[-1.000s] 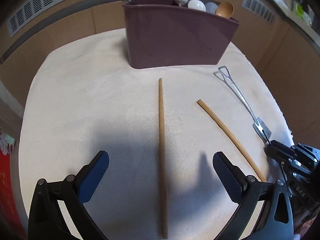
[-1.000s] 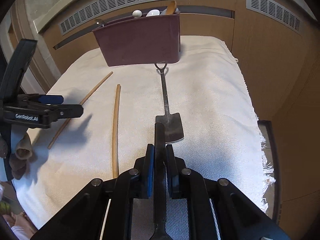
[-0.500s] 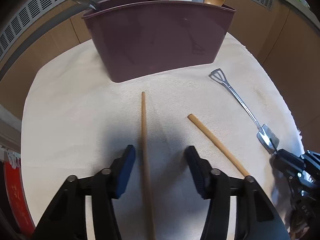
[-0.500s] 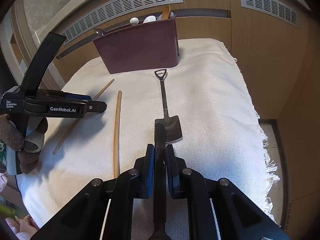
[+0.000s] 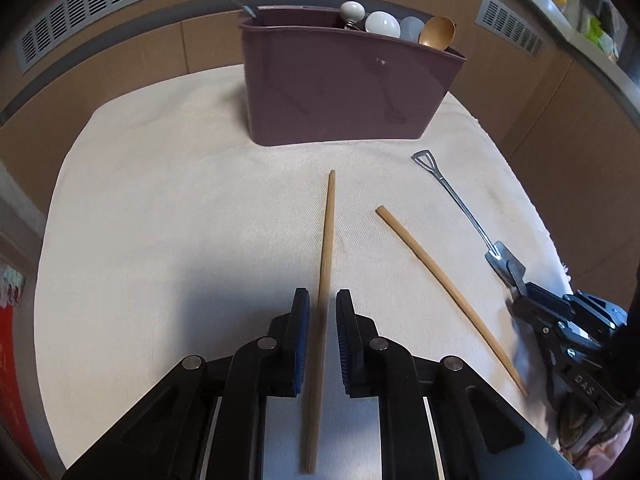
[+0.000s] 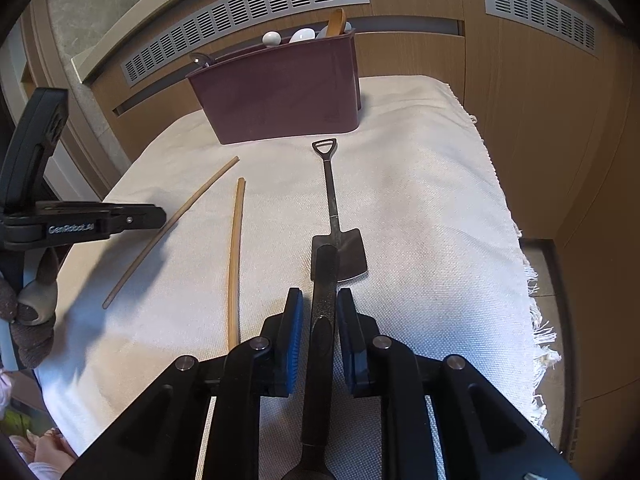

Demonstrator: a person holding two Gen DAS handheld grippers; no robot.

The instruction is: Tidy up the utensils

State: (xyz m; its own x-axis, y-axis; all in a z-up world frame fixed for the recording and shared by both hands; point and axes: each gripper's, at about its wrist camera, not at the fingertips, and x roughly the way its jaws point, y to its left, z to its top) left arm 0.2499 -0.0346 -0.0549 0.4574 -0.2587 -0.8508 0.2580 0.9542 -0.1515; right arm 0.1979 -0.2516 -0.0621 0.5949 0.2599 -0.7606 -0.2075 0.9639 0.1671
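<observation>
Nearby, left tongs [image 5: 322,312] are closing around a chopstick [image 5: 326,240], pads not touching. Right tongs [image 6: 318,312] are opening around a dark utensil [image 6: 322,304]. Second chopstick [image 5: 444,292] lies between; maroon caddy [image 5: 344,88] blocks the counter's [image 5: 160,200] far edge.

Covered by a white woven cloth [image 6: 420,208], fringed along its right edge. Standing at the far end, a maroon caddy [image 5: 340,92]. Nearer, two wooden chopsticks [image 5: 326,236] [image 5: 440,288] lying apart, angled towards each other at the far tips. Right of these, a small metal shovel-shaped utensil [image 6: 334,216], loop handle close to the caddy, and a dark-handled utensil [image 6: 322,320] overlapping its blade.
</observation>
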